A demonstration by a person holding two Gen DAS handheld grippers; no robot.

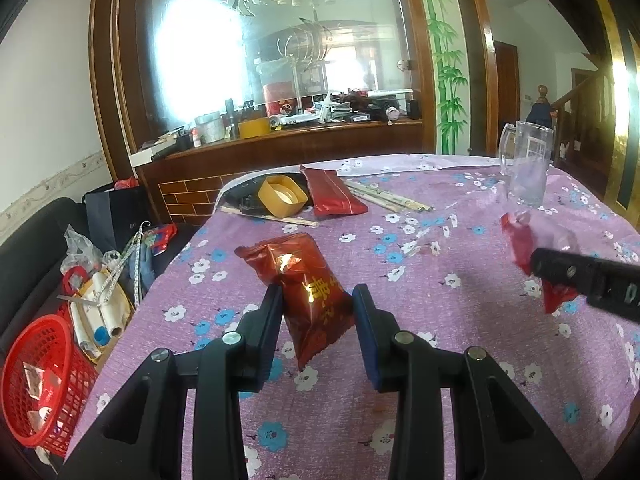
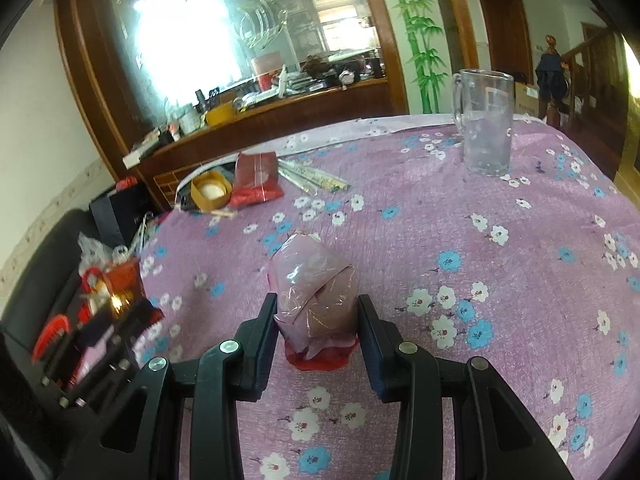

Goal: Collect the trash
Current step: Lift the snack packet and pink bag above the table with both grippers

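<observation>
i've got my left gripper (image 1: 316, 300) pinching the red snack packet (image 1: 306, 292) above the purple flowered tablecloth (image 1: 440, 208), and my right gripper (image 2: 318, 312) clamped on a crumpled pink and red wrapper (image 2: 316, 300). the red basket (image 1: 44, 380) sits low, off the table's left edge. my worry: both wrappers are slick and puffy, so either could slide out on the way over and miss the basket
</observation>
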